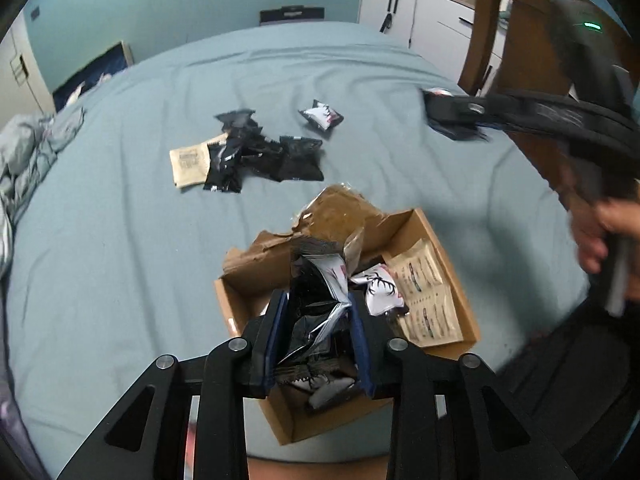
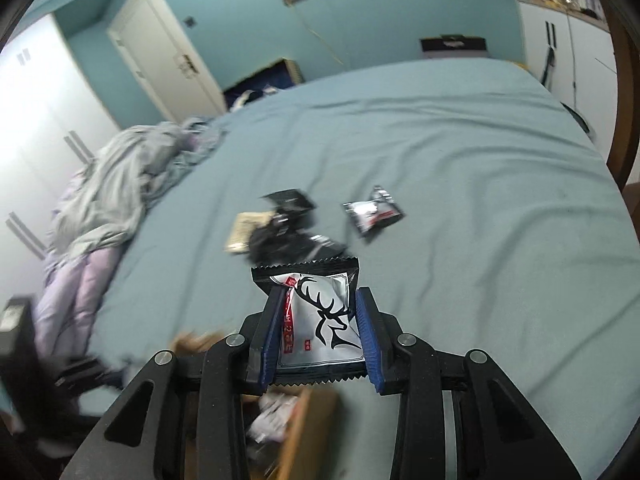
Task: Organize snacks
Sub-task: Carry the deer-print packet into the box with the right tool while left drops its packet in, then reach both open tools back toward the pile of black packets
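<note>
My left gripper (image 1: 318, 300) is shut on a crumpled black snack packet (image 1: 316, 304) just above an open cardboard box (image 1: 292, 420). Inside the box lie a white deer-print packet (image 1: 380, 288) and beige packets (image 1: 424, 300). My right gripper (image 2: 322, 292) is shut on a white packet with a black deer (image 2: 320, 316), held over the bed; in the left wrist view the right gripper (image 1: 452, 114) shows blurred at the upper right. Farther out on the bed lies a pile of black packets (image 1: 264, 156) with a beige one (image 1: 188, 164), and one deer packet (image 1: 322, 116) apart.
A blue-grey sheet (image 1: 120, 240) covers the bed. Crumpled bedding (image 2: 116, 184) is heaped at its left side. White cabinets (image 1: 424, 12) and a wooden frame (image 1: 516, 36) stand at the far right. A hand (image 1: 600, 236) grips the right tool's handle.
</note>
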Motion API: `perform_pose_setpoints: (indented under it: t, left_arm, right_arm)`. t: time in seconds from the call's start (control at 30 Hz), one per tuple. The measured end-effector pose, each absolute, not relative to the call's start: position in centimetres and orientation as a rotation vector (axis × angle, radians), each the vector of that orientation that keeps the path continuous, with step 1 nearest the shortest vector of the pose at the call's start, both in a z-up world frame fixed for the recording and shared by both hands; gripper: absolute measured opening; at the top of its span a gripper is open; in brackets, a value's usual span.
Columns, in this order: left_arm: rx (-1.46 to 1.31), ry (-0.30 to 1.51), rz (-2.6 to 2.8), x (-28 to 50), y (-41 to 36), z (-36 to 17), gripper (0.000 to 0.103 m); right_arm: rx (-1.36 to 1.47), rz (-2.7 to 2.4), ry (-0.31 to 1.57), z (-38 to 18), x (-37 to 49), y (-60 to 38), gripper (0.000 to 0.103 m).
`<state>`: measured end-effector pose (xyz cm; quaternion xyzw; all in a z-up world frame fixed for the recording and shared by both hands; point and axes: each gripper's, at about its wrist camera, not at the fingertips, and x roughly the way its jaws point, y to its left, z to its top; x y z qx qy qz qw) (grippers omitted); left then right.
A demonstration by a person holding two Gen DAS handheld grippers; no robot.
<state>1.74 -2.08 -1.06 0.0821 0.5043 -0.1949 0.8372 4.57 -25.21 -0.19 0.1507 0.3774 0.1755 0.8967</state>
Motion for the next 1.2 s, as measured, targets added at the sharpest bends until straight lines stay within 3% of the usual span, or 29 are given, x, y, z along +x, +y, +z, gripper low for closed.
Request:
perform_pose_setpoints:
  t: [0.07,0.13,0.33,0.63,0.93,0.97,1.07,1.2]
  left_arm:
    - [0.200,1.052,-0.401,1.7,-2.4,-1.0,0.058]
    - [0.211,1.029,-0.381,1.8,-2.4,-0.8,0.073]
    - [0.196,1.003,-0.252,2.8,-1.1,-0.9,0.074]
    - [0.036,1.058,-0.161,4.5,2.4,-1.5,0.074]
    - [0.090,1.069,-0.175,4.2,1.3,-1.8,0.074]
    - [0.101,1.067,-0.177,4.1,1.1,-1.8,0.074]
    - [0.129,1.065,-0.179,3.9,0.7,-1.9,0.074]
    - [0.134,1.071,-0.181,3.9,0.6,-2.0,0.074]
  right_arm:
    - [0.290,0.362,0.757,0.2,1.6,-25.2,0.034]
    - [0.258,0.348,0.746,0.1,-0.7,-25.1,0.034]
    - [0.216,0.307,0.802,-1.1,-4.1,-24.3,0.034]
    - [0.113,0.390,0.815,-0.6,-2.8,-20.5,0.034]
    - [0.145,0.398,0.758,-0.4,-2.5,-20.2,0.035]
    - [0.156,0.400,0.747,-0.4,-2.7,-20.1,0.041]
    - [0.173,0.370,0.724,-0.3,-3.1,-20.2,0.074]
    - [0.135,0.312,0.706,-0.4,-3.5,-19.9,0.076]
